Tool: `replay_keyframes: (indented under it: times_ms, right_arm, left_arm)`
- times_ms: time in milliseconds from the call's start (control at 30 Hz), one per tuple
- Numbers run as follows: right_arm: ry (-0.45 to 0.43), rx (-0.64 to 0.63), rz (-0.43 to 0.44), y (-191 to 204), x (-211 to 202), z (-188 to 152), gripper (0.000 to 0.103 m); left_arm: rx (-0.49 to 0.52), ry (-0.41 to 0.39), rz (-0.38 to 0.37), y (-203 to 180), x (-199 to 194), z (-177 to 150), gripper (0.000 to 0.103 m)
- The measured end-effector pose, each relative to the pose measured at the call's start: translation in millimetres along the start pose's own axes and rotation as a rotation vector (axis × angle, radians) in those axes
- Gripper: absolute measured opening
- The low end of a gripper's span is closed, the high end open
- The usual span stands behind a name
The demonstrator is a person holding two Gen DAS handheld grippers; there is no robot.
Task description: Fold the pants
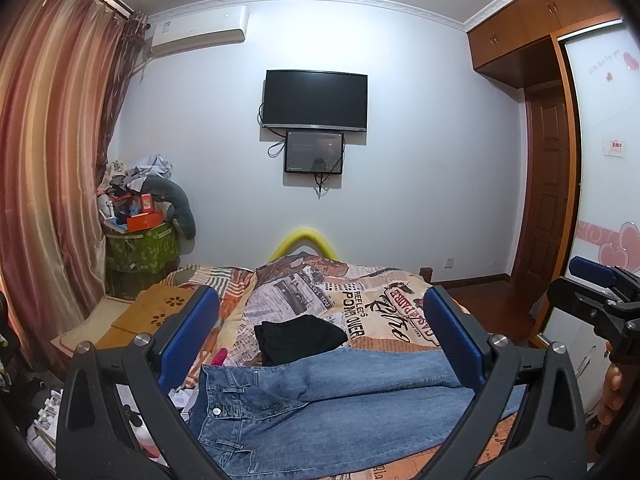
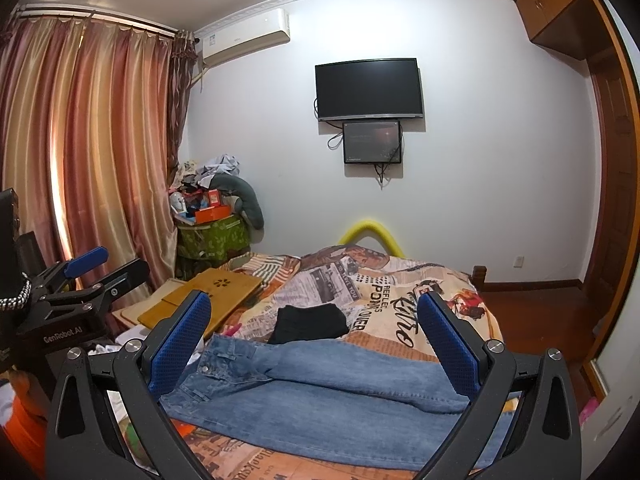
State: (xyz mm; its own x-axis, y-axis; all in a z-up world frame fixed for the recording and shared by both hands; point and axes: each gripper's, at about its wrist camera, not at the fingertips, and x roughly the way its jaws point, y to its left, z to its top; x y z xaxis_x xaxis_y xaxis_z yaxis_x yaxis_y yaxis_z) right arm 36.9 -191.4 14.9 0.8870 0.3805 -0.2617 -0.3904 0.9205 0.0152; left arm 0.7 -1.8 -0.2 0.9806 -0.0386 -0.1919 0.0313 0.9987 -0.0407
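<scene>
Jeans: blue denim pants (image 1: 320, 408) lie flat across the near part of the bed, waistband with its metal button toward the left, legs running to the right. One leg lies over the other along most of the length.
Bed cover: newspaper-print quilt (image 1: 380, 304) under the jeans; it spreads toward the far wall.
Black garment: a folded dark piece (image 1: 298, 336) rests on the quilt just beyond the jeans, apart from both grippers.
Left gripper: (image 1: 320, 344) jaws spread wide, blue pads well apart, nothing between them. It hangs above the jeans, not touching the cloth.
Right gripper: (image 2: 314, 344) jaws likewise spread wide and gripping nothing, above the leg section of the jeans. In the left wrist view it shows at the right edge (image 1: 600, 296); from that angle its opening is hard to judge.
Wooden lap tray: (image 2: 216, 292) lies at the left edge of the bed, beside the quilt.
Wall: a dark television (image 1: 315, 100) is mounted there, with a smaller screen (image 1: 314, 152) directly under it.
Corner: a green basket (image 1: 140, 248) piled with boxes and clothes stands beside the striped curtain (image 1: 52, 160).
Air conditioner: (image 1: 198, 32) high on the wall near the curtain.
</scene>
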Motion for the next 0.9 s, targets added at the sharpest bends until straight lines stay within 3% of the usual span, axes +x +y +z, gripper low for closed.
replay_keyframes:
  times_ms: [433,900]
  right_arm:
    - [0.015,0.005,-0.007,-1.5,5.1,-3.2,0.103]
    - [0.09,0.023,-0.02,-13.3,43.5,-13.8,0.103]
  left_arm:
    - [-0.003,0.027,-0.005,2.5,9.0,-1.8,0.103]
    - [-0.022,0.115,0.012,19.6,62.8,-18.1,0.103]
